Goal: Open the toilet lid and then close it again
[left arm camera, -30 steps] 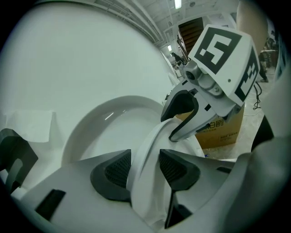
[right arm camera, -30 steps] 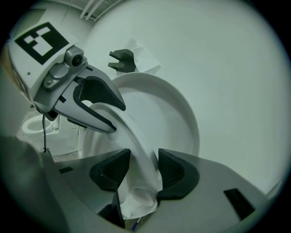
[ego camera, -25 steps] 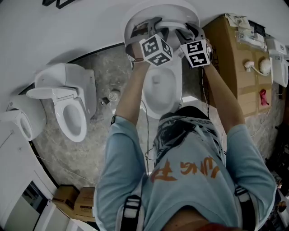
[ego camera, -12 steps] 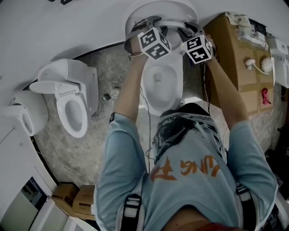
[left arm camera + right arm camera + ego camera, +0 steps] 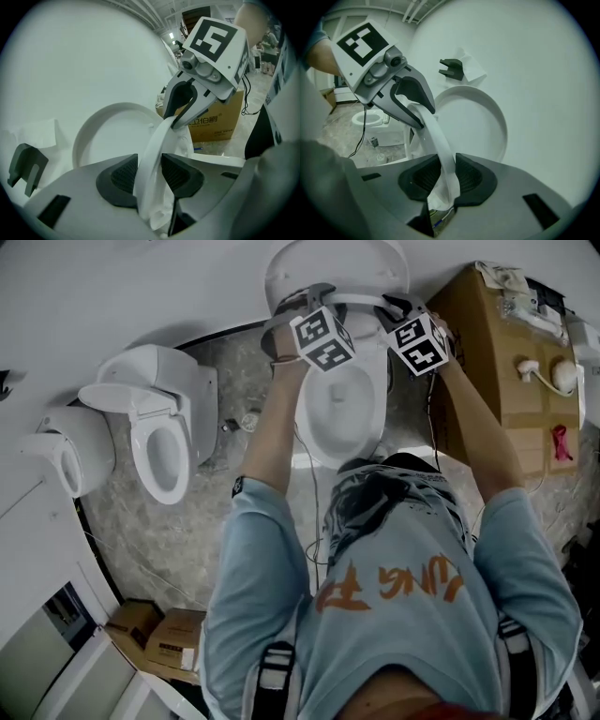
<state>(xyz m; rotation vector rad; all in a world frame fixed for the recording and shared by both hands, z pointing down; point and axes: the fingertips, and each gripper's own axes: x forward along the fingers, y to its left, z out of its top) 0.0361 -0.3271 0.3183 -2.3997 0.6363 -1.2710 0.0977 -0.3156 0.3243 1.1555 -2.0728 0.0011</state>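
At the toilet against the wall [image 5: 141, 296], you are squeezing the white rim [image 5: 154, 140] from both sides
Your left gripper [image 5: 149, 172] and right gripper [image 5: 449, 176] are closing, with their pads pressing on the white rim, which is arching from one to the other. Behind it the toilet lid [image 5: 337, 266] is standing upright against the wall. Whether the rim is a seat ring or part of the lid is hard to make out. From the head view the marker cubes [image 5: 323, 337] are covering the rim's ends, and your head is hiding the front of the bowl [image 5: 342, 409]

Toilets [image 5: 164, 427], boxes [image 5: 487, 362] on seemingly stone floor [image 5: 141, 535]
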